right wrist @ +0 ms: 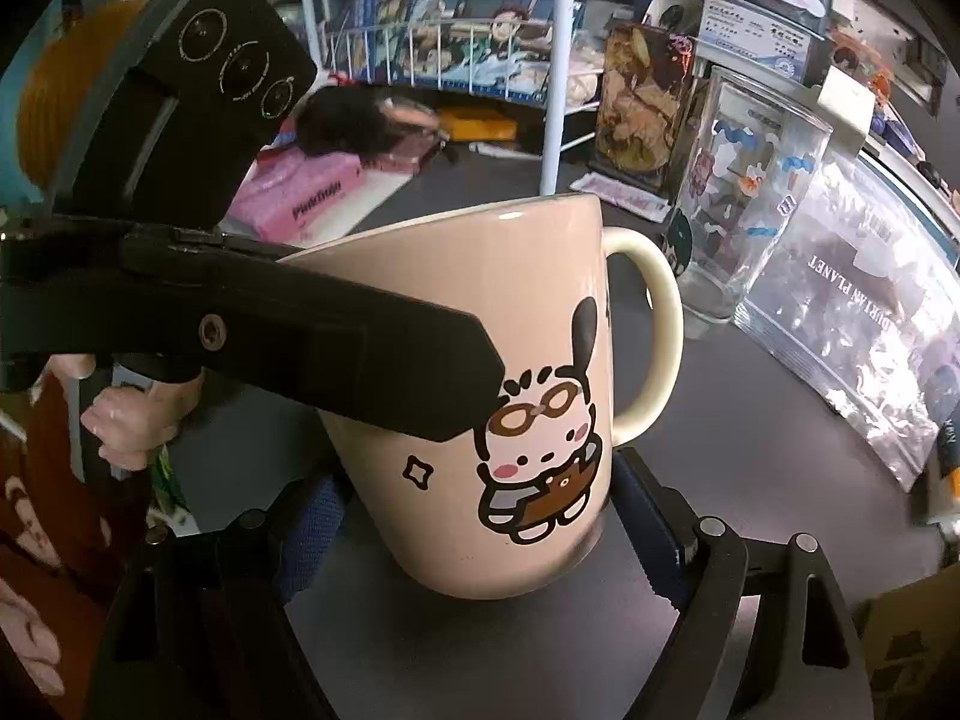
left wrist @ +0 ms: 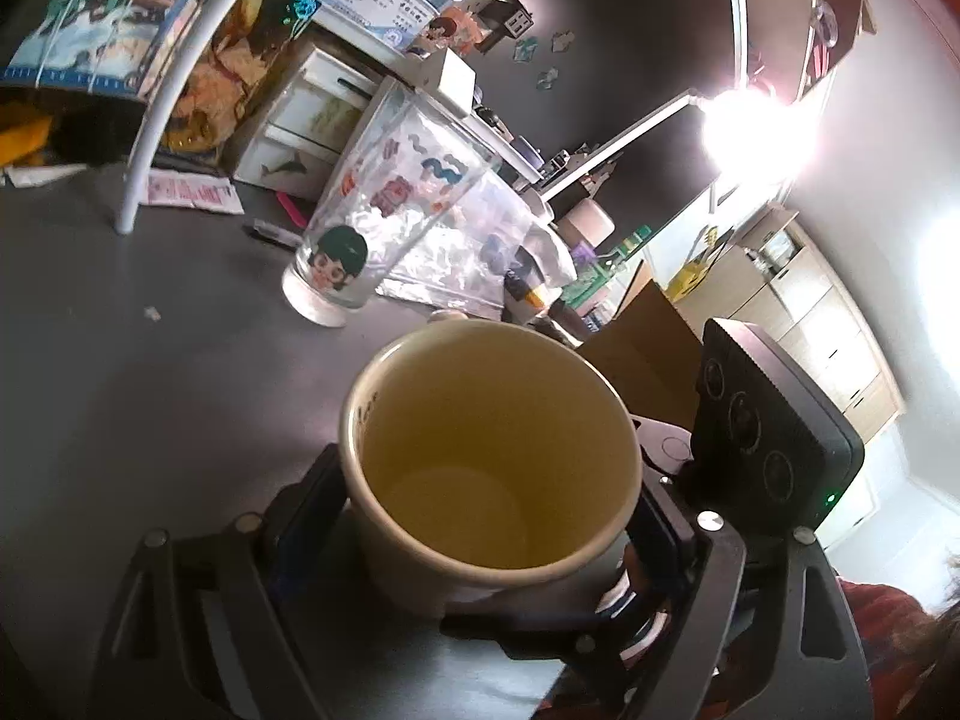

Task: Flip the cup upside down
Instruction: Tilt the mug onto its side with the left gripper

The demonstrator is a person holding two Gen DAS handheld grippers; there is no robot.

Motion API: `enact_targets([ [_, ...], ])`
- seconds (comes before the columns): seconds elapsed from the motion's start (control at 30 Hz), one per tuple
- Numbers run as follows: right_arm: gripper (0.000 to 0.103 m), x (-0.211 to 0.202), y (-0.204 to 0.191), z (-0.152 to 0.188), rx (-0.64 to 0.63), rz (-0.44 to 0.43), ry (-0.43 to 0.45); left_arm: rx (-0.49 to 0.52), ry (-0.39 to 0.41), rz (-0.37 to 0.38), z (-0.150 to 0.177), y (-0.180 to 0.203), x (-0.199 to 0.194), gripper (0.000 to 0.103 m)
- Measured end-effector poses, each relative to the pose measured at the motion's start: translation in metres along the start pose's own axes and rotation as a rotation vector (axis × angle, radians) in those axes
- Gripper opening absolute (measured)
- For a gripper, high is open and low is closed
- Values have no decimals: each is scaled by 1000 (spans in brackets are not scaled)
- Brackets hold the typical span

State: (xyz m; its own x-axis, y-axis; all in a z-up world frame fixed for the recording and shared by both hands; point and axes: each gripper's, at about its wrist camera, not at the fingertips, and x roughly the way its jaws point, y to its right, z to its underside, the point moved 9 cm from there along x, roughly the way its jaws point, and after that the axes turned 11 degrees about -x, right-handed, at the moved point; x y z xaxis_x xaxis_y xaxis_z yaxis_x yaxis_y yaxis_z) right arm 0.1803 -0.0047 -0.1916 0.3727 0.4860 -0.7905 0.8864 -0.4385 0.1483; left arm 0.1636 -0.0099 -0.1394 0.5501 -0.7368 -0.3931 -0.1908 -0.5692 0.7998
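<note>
- The cup (left wrist: 489, 468), a cream mug with a cartoon print, fills the lower centre of the left wrist view, mouth up and open toward the camera, tilted a little.
- The left tongs (left wrist: 489, 504) grip it: one finger presses the wall at lower left of the rim, the other at lower right.
- In the right wrist view the cup (right wrist: 480, 396) stands at centre, its handle pointing to the right of the frame; a black finger of the left tongs (right wrist: 336, 354) crosses its upper left side.
- The right tongs (right wrist: 474, 534) bracket the cup's base, blue pads on either side, close to the wall; whether they touch it cannot be told.
- The cup's base seems just off the dark worktop (left wrist: 150, 408), though contact is unclear.
- Behind the cup, at upper centre, stands a printed glass tumbler (left wrist: 366, 222), with a silvery plastic bag (right wrist: 864, 324) beside it; both are near the cup on the handle side.
- A white rack leg (right wrist: 561, 60) rises behind the cup, well apart.
- A hand (right wrist: 132, 420) shows at the left edge of the right wrist view, holding the left tool's grip.
</note>
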Motion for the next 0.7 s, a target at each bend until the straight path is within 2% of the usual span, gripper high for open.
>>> enact_targets([
  [0.23, 82, -6, 0, 8, -34, 21, -78, -19, 38, -3, 0, -1, -10, 84],
  [0.47, 82, -3, 0, -2, -96, 67, -60, -22, 44, -69, 0, -16, -12, 84],
  [0.7, 81, -2, 1, -7, -84, 60, -37, -98, 54, -43, -5, -26, -12, 84],
])
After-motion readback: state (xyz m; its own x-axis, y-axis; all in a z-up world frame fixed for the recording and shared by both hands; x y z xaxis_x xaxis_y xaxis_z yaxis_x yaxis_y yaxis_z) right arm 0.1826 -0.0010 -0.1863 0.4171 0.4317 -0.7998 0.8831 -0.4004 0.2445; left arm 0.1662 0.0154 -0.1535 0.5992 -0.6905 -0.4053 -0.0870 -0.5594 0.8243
